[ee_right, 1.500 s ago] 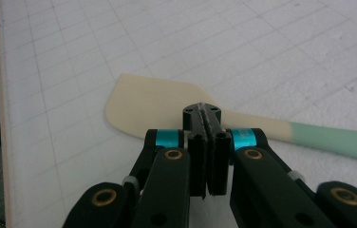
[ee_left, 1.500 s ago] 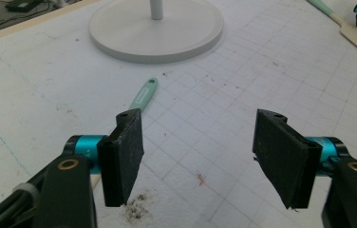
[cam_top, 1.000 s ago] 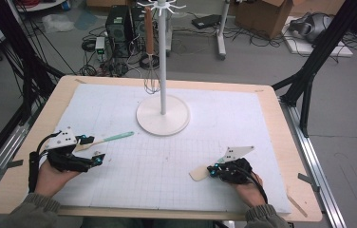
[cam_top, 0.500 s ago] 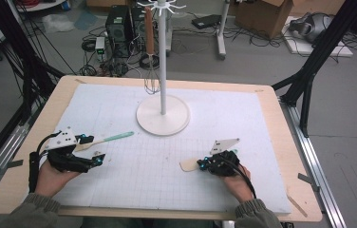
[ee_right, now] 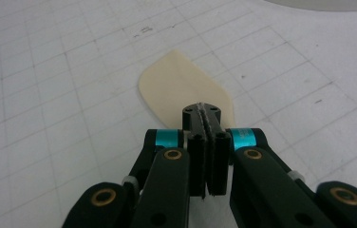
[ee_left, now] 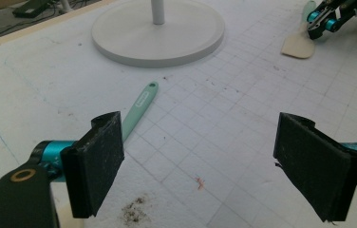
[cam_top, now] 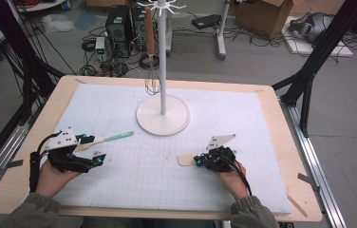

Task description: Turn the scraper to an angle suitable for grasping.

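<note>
Faintly, raised lettering on the green spatula handle (ee_left: 139,107) is unreadable; left tongs (ee_left: 214,156) gape, right tongs (ee_right: 207,124) pinch the cream spatula (ee_right: 179,88).

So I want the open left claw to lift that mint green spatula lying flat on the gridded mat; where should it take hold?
Grip the slim mint green handle near its middle, coming down from above with the pads either side. It lies flat on the white gridded mat, free of the white round stand base, and the left claw stands open wide enough.
</note>
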The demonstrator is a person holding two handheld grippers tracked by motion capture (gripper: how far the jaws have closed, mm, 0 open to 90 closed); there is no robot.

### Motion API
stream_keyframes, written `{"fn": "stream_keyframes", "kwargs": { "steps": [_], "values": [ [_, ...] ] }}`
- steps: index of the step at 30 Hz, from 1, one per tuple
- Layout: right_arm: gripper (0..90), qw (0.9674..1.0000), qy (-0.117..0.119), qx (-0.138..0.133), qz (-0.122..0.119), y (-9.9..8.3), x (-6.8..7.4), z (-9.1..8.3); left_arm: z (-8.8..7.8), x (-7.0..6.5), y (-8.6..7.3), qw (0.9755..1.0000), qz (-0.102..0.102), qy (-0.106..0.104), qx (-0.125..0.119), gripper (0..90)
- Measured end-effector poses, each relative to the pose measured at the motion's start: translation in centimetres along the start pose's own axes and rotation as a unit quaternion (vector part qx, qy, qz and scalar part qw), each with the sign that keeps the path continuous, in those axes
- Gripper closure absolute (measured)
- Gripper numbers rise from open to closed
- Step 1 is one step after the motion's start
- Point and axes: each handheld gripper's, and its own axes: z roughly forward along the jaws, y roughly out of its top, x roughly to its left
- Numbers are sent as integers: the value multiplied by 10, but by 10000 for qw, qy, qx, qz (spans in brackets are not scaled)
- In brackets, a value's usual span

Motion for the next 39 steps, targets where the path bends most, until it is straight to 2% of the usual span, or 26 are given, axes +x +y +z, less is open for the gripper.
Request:
{"fn": "stream_keyframes", "kwargs": {
  "steps": [8, 11, 12, 16, 21, 29, 39],
  "values": [
    [893, 10000, -15, -35, 19, 6, -3, 6, -1, 1, -1, 10000, -18, 10, -25, 175],
    [893, 9998, -11, -202, 86, 6, -5, 0, -3, 2, -1, 10000, -24, 16, -32, 176],
    [894, 9997, -94, -205, 119, 6, -8, -7, -3, 2, -1, 10000, -29, 13, -36, 175],
    [893, 9992, -207, -282, 200, 5, -14, -16, -4, 2, -1, 10000, -18, 18, -47, 175],
    [893, 9989, -365, -188, 244, 2, -23, -24, -4, 2, -1, 10000, -18, 14, -72, 176],
    [894, 9963, -665, -63, 543, -13, -45, -34, -4, 1, -1, 10000, -31, 2, -88, 175],
    [893, 9946, -809, 57, 648, -21, -55, -35, -4, 1, -1, 10000, -11, -20, -78, 175]
  ]
}}
